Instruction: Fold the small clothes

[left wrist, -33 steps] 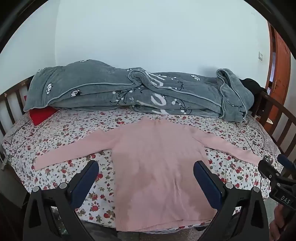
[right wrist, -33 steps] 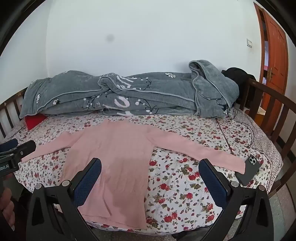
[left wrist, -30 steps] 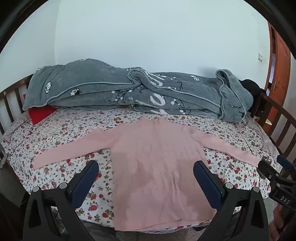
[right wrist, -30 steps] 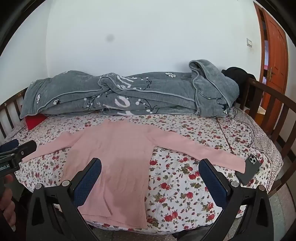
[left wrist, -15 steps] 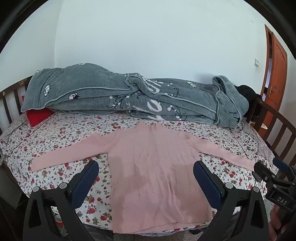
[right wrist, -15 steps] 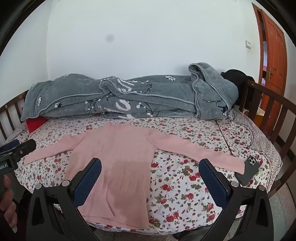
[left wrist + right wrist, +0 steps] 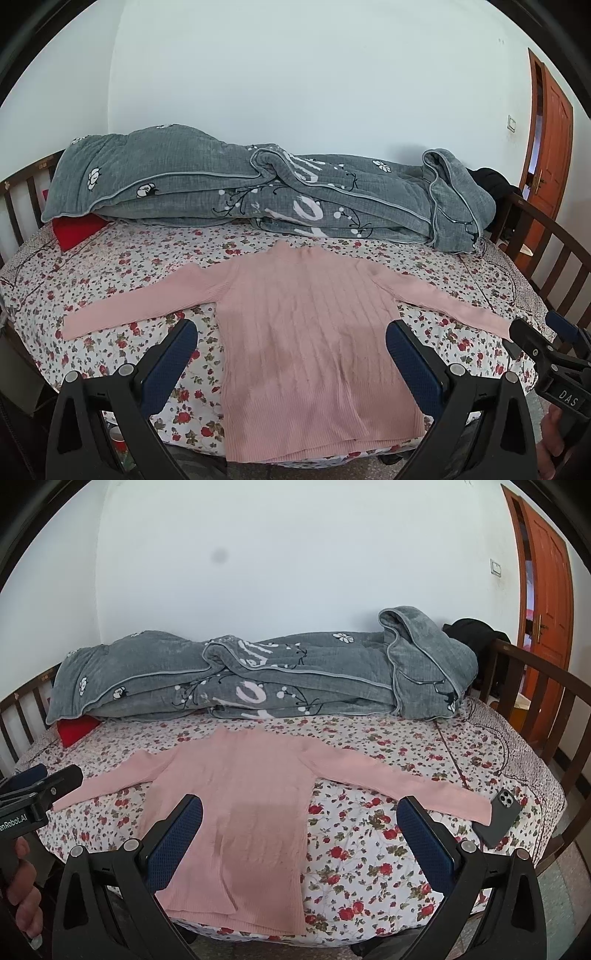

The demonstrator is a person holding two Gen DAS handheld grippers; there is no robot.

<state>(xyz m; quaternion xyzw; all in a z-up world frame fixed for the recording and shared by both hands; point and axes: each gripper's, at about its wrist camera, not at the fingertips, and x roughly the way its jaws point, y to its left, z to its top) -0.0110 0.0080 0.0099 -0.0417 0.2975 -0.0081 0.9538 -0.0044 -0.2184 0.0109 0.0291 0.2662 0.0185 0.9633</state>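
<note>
Both views have lifted slightly; the pink sweater (image 7: 314, 332) stays flat and unfolded on the bed (image 7: 110, 258). Left gripper (image 7: 291, 354) and right gripper (image 7: 301, 827) hold their fingers spread, empty.

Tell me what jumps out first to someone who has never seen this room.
The pink sweater grabs the eye, spread flat with both sleeves out across the near half of the floral bedsheet. Behind it, a rumpled grey quilt runs along the wall side of the bed, with a red pillow poking out under its left end. A dark phone lies on the sheet by the right sleeve's cuff, and both open grippers, left and right, hang short of the sweater.
</note>
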